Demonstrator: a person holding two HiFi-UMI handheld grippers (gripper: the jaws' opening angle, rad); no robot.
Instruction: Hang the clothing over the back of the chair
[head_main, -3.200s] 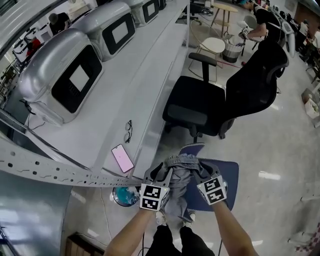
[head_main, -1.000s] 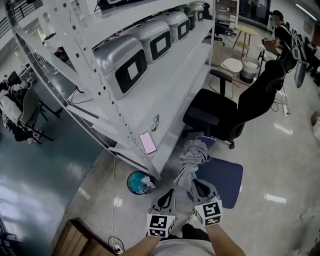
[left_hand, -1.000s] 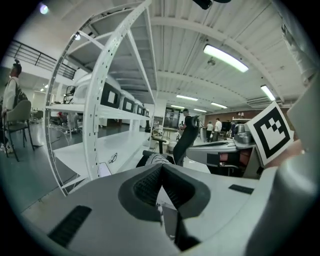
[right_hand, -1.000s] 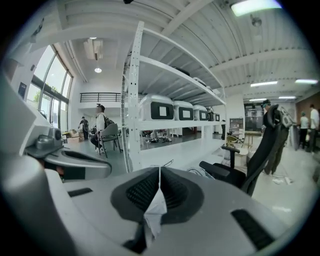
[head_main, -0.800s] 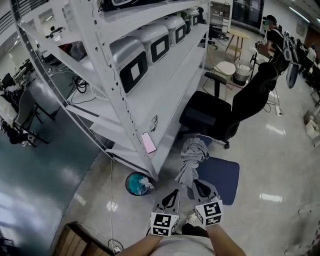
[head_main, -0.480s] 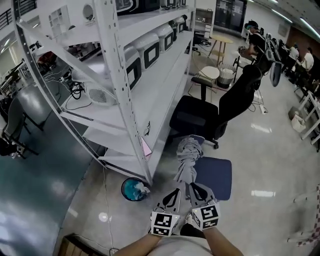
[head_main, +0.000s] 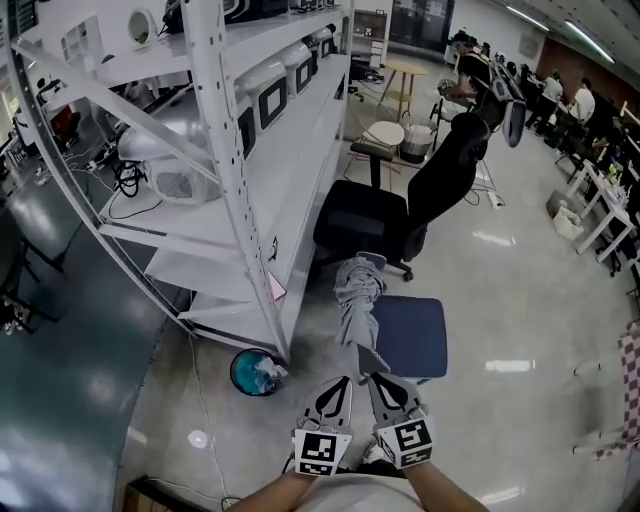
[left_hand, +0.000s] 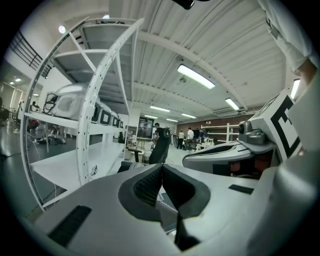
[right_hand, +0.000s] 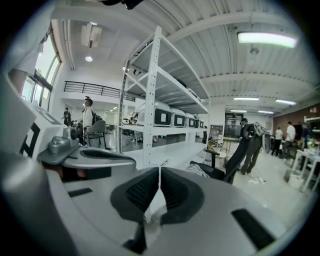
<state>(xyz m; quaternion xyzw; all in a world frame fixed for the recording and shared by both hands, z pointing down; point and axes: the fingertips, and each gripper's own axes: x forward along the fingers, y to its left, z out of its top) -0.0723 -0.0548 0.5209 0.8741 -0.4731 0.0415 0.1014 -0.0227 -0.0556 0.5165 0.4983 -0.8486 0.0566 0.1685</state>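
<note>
The grey clothing (head_main: 355, 300) stretches as a long twisted bundle along the left edge of a blue seat (head_main: 410, 335). Its near end reaches the tips of my right gripper (head_main: 366, 378), which is shut on it; pale cloth shows under the pads in the right gripper view (right_hand: 159, 172). My left gripper (head_main: 344, 381) sits close beside it, shut (left_hand: 161, 167), with nothing seen between its pads. The black office chair (head_main: 400, 215) stands beyond the clothing, its tall back (head_main: 445, 160) on the far right side; it also shows ahead in both gripper views (left_hand: 162, 145) (right_hand: 240, 147).
A tall white shelving rack (head_main: 235, 170) with grey machines runs along the left. A pink phone (head_main: 275, 290) lies on its low shelf. A teal bin (head_main: 255, 372) stands on the floor by the rack's foot. A round stool (head_main: 385, 133) and several people (head_main: 470, 65) are farther back.
The head view has risen and pulled back, so the rack looms larger and the chair looks farther off. Both grippers stay together at the bottom, the clothing still reaching from the right one.
</note>
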